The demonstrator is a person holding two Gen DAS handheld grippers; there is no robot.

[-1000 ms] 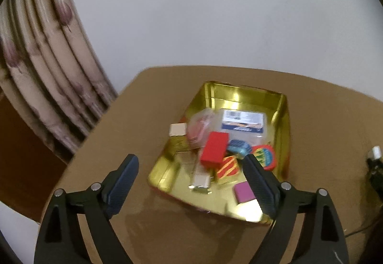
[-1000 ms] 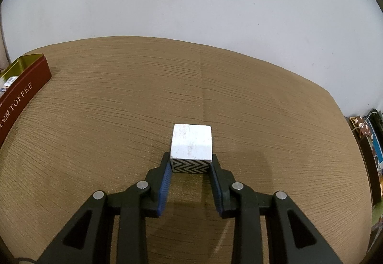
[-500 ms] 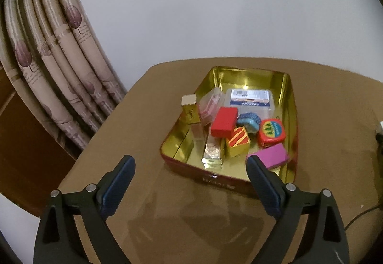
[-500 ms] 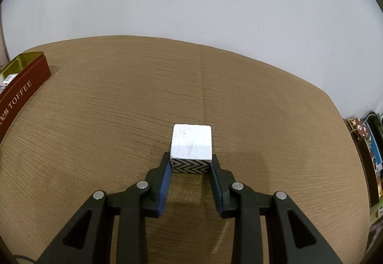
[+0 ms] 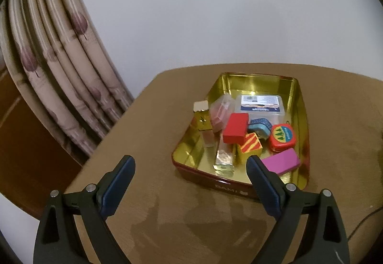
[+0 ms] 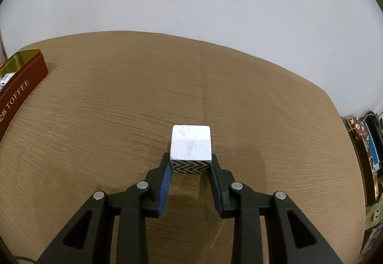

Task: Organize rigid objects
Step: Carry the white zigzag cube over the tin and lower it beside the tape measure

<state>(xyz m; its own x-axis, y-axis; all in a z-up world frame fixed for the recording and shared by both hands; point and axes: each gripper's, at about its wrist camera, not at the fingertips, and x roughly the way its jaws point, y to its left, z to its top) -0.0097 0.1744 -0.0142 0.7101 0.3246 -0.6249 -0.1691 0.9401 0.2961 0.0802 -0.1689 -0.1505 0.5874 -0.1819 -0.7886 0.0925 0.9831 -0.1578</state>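
A gold-lined tin (image 5: 302,108) with a red outside stands on the brown table in the left wrist view. It holds several small items: a red block (image 5: 235,128), a striped yellow cube (image 5: 250,146), a pink block (image 5: 281,164), a round red tin (image 5: 282,137), a clear plastic case (image 5: 259,104). My left gripper (image 5: 190,169) hangs open in front of the tin, with nothing between its fingers. In the right wrist view my right gripper (image 6: 190,164) is shut on a white cube (image 6: 190,143) with a black zigzag side, low over the table.
A pleated curtain (image 5: 59,68) hangs left of the table, past its rounded edge. The tin's red wall (image 6: 18,94), lettered TOFFEE, shows at the far left of the right wrist view. Cluttered shelves (image 6: 368,151) stand beyond the table's right edge. A white wall rises behind.
The left wrist view has pulled back and lowered from the tin, which now sits farther off and more side-on, and its jaws have spread slightly. The right gripper and its cube have stayed still.
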